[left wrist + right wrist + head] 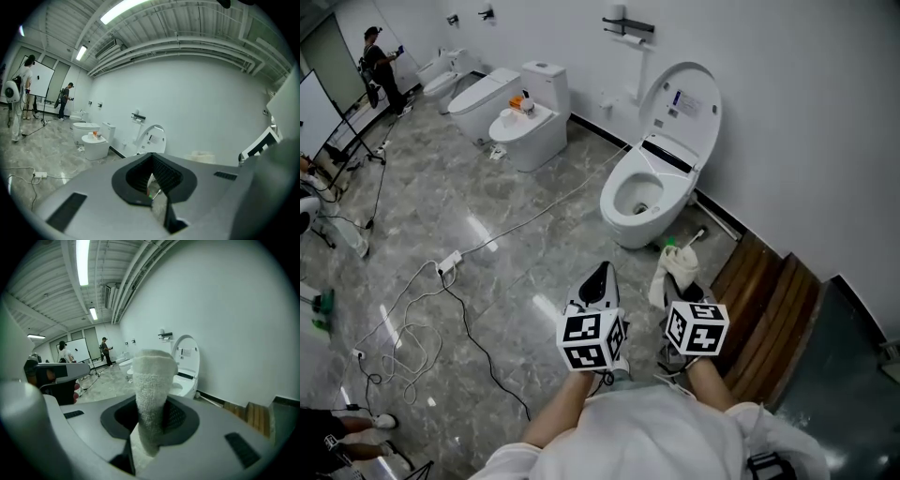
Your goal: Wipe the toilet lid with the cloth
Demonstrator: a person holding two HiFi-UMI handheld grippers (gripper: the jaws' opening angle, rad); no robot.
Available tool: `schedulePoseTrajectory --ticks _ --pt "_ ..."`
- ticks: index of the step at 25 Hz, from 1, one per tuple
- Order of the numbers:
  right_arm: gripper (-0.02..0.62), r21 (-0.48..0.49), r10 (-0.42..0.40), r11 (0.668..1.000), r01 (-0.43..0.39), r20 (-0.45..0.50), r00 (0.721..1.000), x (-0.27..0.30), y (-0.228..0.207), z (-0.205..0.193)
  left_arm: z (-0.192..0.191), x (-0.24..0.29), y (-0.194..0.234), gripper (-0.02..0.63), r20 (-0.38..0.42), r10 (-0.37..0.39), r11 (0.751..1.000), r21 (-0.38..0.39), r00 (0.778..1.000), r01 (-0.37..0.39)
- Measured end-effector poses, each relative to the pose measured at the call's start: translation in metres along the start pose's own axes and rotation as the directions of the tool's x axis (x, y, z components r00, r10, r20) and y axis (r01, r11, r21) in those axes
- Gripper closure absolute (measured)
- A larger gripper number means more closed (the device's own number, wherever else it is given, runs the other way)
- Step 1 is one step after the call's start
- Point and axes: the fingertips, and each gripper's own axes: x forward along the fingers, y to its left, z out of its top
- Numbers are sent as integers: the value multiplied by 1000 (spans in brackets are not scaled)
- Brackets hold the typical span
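Note:
A white toilet [639, 199] stands against the wall with its lid [684, 101] raised upright. In the head view both grippers are held in front of my body, short of the bowl. My left gripper [599, 277] is shut with nothing in it. My right gripper [682, 281] is shut on a whitish cloth [673, 270], which sticks up out of its jaws. In the right gripper view the cloth [152, 392] rises as a folded roll in front of the lid [187, 355]. In the left gripper view the lid [153, 138] shows beyond the closed left gripper [153, 186].
A toilet brush [691, 238] lies beside the bowl's base. Wooden steps [771, 309] are at the right. Two more toilets [521, 126] stand further along the wall. A power strip [448, 263] and cables [459, 309] trail over the grey floor. A person [382, 66] stands far back.

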Motion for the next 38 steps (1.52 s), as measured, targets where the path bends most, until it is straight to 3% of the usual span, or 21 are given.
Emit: schedulePoseTrajectory --ticks 14,22,26,33,38 --pt "500 64 -23 998 23 1 1000 85 -47 54 6 115 15 595 -68 -26 1000 -4 997 26" --pt "499 158 -135 978 136 -14 991 133 -93 64 12 200 16 594 -95 -122 992 33 988 125" --pt "500 203 -159 966 160 -25 987 176 -99 87 36 256 26 595 -104 -169 982 63 980 177" --pt "499 222 -147 965 137 28 989 276 -77 167 101 355 67 594 -93 -223 964 126 970 233" --pt "500 265 -185 950 168 42 982 338 -78 201 112 425 100 594 -142 -257 952 133 956 275"
